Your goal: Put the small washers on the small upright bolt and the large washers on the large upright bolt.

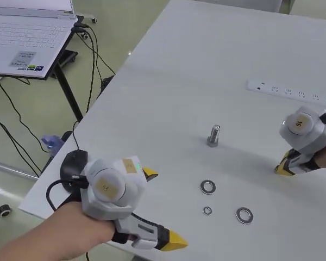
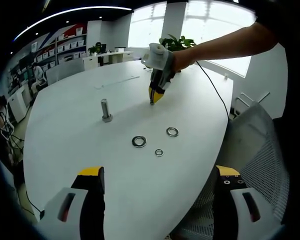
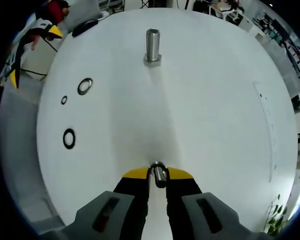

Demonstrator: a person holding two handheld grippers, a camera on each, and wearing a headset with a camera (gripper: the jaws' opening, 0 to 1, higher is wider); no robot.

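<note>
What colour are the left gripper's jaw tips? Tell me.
Yellow, on the left gripper, clearest in the left gripper view.

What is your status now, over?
Left gripper open, near table edge. Right gripper shut on small bolt. Three washers loose near upright large bolt. Nothing in the way.

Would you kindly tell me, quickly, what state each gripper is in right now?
Left gripper: open, holding nothing.
Right gripper: closed on a small bolt.
</note>
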